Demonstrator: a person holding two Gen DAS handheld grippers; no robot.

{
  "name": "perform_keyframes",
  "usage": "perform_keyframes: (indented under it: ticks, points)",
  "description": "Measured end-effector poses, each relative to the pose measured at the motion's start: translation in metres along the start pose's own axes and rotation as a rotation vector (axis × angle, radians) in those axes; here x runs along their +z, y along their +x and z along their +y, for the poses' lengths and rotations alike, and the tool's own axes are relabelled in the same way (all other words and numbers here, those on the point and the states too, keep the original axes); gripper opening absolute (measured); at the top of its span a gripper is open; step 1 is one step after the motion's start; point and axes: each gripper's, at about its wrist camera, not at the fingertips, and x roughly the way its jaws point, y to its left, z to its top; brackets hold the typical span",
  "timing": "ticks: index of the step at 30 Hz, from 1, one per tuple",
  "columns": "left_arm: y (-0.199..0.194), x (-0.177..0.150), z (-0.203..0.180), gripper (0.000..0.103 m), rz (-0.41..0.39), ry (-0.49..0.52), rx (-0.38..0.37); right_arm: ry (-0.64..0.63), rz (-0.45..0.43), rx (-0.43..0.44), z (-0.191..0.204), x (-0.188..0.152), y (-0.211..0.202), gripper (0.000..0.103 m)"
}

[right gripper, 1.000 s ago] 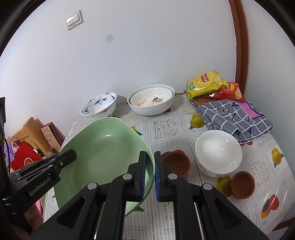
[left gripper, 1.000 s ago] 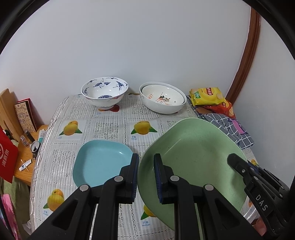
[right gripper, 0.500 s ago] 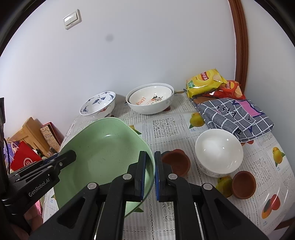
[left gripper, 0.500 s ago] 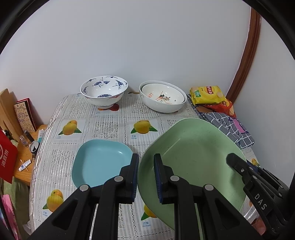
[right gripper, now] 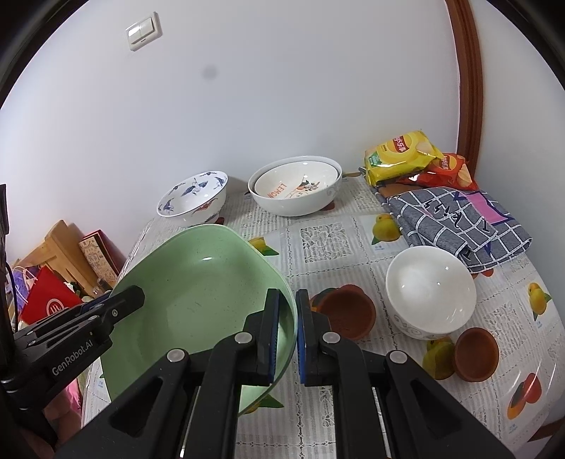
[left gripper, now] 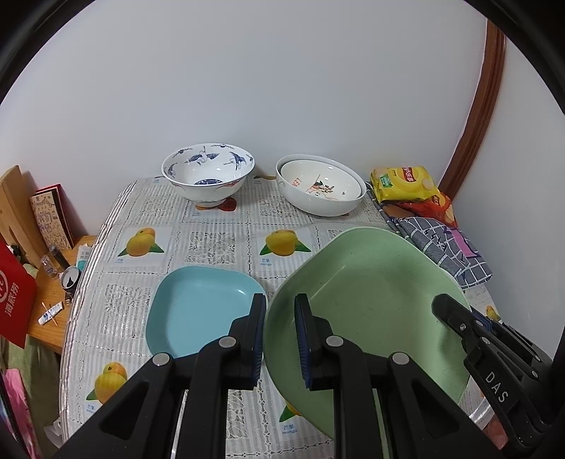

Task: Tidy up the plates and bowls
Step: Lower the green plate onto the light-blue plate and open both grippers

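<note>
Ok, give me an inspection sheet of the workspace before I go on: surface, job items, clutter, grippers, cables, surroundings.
Surface: table under a fruit-print cloth.
Job's things: green plate held tilted above the cloth; blue plate flat beside it; blue-patterned bowl and two nested white bowls at the wall; plain white bowl; two brown dishes.
Clutter: snack bags, checked cloth.
Grippers: left gripper and right gripper each clamp an opposite rim of the green plate.
Cables: nothing seen.
Surroundings: white wall, light switch, side shelf with a red bag.
</note>
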Motion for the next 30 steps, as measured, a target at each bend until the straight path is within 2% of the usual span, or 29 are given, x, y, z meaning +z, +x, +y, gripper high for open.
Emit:
perform_keyframes:
  ticks: [13, 30]
  points:
    - [0.007, 0.001, 0.007, 0.016, 0.005, -0.015, 0.008, -0.016, 0.004, 0.002, 0.006, 0.002, 0.007, 0.009]
    - [0.031, 0.012, 0.036, 0.016, 0.031, -0.074, 0.063, -0.061, 0.052, 0.058, 0.026, 0.020, 0.051, 0.009]
